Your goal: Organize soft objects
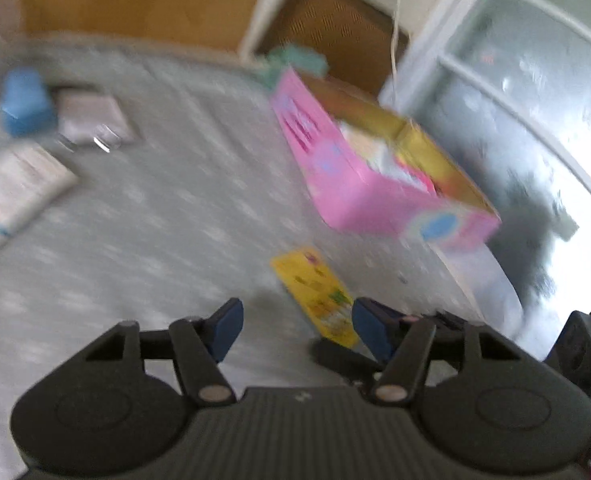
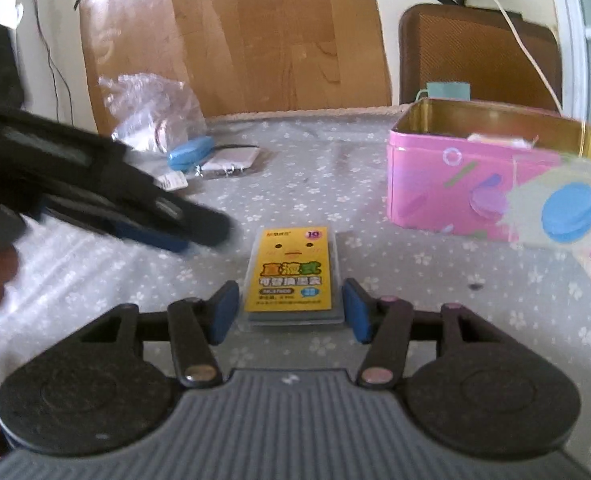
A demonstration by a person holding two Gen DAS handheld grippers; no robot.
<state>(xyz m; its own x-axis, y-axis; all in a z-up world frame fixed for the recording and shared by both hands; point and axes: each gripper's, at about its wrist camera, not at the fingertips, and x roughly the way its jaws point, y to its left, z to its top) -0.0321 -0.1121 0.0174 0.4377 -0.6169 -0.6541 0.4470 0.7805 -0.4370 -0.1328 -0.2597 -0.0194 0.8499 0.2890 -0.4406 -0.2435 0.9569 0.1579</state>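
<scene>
A yellow packet (image 2: 291, 272) with a duck face lies flat on the grey flowered tablecloth. My right gripper (image 2: 291, 310) is open, its blue pads either side of the packet's near end, not closed on it. My left gripper (image 1: 297, 330) is open and empty above the cloth; the yellow packet (image 1: 315, 296) lies just ahead of its right pad. The left gripper also shows blurred at the left of the right wrist view (image 2: 167, 224). An open pink tin (image 2: 495, 184) with items inside stands at the right; in the left wrist view the pink tin (image 1: 359, 176) is ahead right.
A blue case (image 2: 189, 154), a flat clear pouch (image 2: 231, 160) and a crumpled plastic bag (image 2: 151, 112) lie at the back left. A white packet (image 1: 15, 188) lies at the left. A brown chair back (image 2: 475, 56) and cardboard (image 2: 255, 32) stand behind the table.
</scene>
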